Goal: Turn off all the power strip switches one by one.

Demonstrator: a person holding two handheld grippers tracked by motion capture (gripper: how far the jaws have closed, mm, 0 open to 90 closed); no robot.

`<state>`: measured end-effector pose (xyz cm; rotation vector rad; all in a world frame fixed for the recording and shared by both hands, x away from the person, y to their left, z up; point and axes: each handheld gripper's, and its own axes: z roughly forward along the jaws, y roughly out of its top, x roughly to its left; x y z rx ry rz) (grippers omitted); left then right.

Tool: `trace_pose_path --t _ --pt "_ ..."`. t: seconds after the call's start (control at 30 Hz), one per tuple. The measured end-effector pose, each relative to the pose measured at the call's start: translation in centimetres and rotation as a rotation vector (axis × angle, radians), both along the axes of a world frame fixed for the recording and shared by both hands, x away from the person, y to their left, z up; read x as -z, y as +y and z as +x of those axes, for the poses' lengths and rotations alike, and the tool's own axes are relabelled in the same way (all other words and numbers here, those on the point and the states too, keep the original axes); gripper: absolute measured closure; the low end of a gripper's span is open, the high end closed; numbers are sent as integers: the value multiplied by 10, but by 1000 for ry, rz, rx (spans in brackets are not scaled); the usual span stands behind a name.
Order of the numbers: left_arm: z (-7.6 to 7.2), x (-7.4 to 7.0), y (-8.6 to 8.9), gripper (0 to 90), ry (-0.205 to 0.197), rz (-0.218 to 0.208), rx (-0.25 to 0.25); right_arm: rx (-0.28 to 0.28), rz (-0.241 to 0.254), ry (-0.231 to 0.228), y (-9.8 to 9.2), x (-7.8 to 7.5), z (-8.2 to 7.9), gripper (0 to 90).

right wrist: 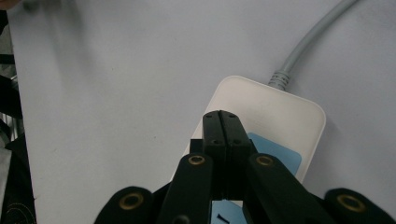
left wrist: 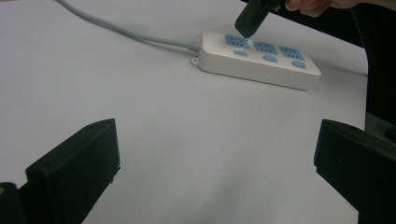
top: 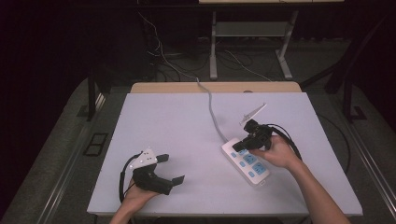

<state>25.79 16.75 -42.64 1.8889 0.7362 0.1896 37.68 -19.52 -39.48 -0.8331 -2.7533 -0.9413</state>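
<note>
While your left hand waits at the near edge of the worktop point(top: 154, 116), the work sits with your right.

Item, left gripper point(top: 170, 169): nearest you, at the front left of the worktop, fingers point(left wrist: 74, 163) spread wide with nothing between them, aimed across bare surface toward the strip. Idle.

Item, right gripper point(top: 239, 147): farther in and to the right, tilted down over the strip. Its fingers point(right wrist: 227, 135) are pressed flat together, holding nothing, and serve as a single blunt tip. That tip hangs over the blue socket panel at the cable end; whether it already touches the surface cannot be told.

Item, power strip point(top: 247, 164): white, three blue socket panels in a row, each with a small blue button point(left wrist: 239, 53) beside it. It lies flat, right of centre, angled across the worktop, well apart from your left gripper.

Item, grey cable point(top: 212, 112): leaves the strip's far end and runs off the back edge of the worktop.

Step in hand, by my reading: poking at the cable-end socket or its switch with the closed tip.

Next move calls for: a short, straight push downward, centred on the button rather than the socket face. Keep the fingers shut, and steady the strip with your left gripper if it slides.
</note>
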Motion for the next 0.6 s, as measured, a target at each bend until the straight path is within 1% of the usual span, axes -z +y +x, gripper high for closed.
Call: trace_pose_path --t 0.43,0.6 --pt "0 0 0 0 0 -1 0 -12 -21 19 6 7 1 900" --pt "0 0 0 0 0 -1 1 -11 -21 31 8 13 2 900"
